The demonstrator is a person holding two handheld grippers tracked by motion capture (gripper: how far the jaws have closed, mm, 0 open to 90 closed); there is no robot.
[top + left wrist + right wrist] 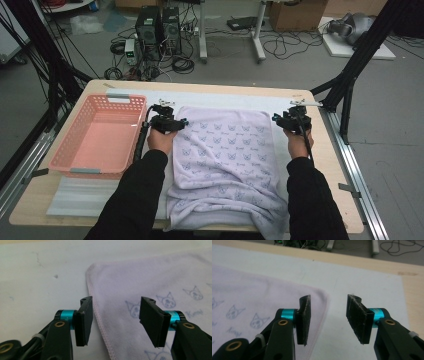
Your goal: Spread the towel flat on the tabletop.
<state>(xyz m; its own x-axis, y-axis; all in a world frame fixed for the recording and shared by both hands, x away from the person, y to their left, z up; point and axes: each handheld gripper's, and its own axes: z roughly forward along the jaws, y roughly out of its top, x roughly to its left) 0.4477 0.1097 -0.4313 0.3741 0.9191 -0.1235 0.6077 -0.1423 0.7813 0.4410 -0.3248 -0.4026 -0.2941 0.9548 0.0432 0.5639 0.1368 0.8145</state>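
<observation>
One soft purple towel [225, 160] lies flat on the counter [330, 165].
Its fuzzy cloth has little cat faces and a stitched edge. The left tongs [115, 317] and right tongs [329, 320] are black, flat and open, one at each far corner, holding nothing. A pink plastic basket [65, 150] with holes sits beside it.

One lilac towel [227, 150] with printed cat faces is lying on the table [335, 165], and one white mat [90, 197] is lying under it. One pink basket [100, 135] is standing at the left side. Two grippers are hovering over the towel's far corners, the left gripper [116, 315] and the right gripper [329, 315], each one showing two black jaws. Two dark sleeves are coming in from below. On the floor behind, two black computer towers [160, 27] are standing together.
</observation>
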